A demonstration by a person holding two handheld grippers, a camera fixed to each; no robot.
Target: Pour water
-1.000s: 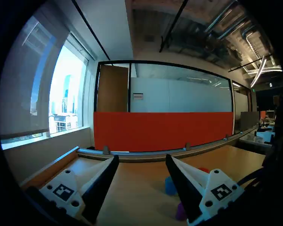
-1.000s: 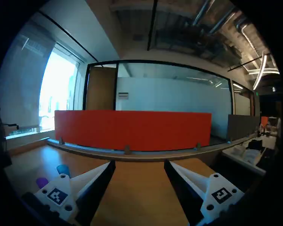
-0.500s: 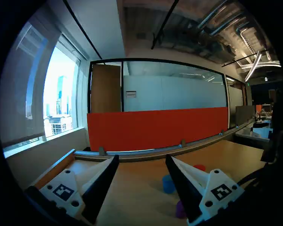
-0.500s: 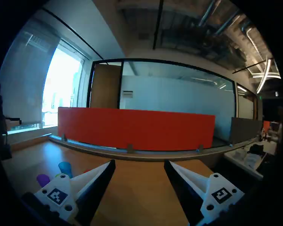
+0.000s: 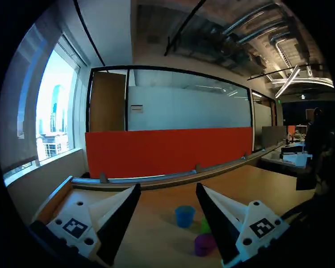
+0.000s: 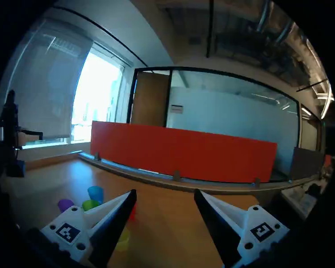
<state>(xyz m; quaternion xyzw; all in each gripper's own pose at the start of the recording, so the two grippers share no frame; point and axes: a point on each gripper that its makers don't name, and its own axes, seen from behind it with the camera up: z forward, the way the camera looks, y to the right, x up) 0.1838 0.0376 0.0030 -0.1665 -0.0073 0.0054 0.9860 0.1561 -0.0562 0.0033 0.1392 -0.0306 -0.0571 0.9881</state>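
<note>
Our left gripper [image 5: 167, 185] gapes wide, holding nothing. Just beyond on the wooden table [image 5: 257, 183] we count three: blue cup [image 5: 184, 216], green cup [image 5: 205, 224], purple cup [image 5: 204, 244]. Our right gripper [image 6: 164, 191], equally wide and empty, has five cups at its near left, among them a red cup [image 6: 132, 212] and a yellow cup [image 6: 123, 239].

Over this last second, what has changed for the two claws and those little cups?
The left claw swung right, towards the cups: the blue cup now shows ahead between its fingers, with the green cup and purple cup beside it. The right claw swung left, towards them too. Nothing was grasped or let go. Both claws stayed open and empty; the cups stayed standing on the table.
</note>
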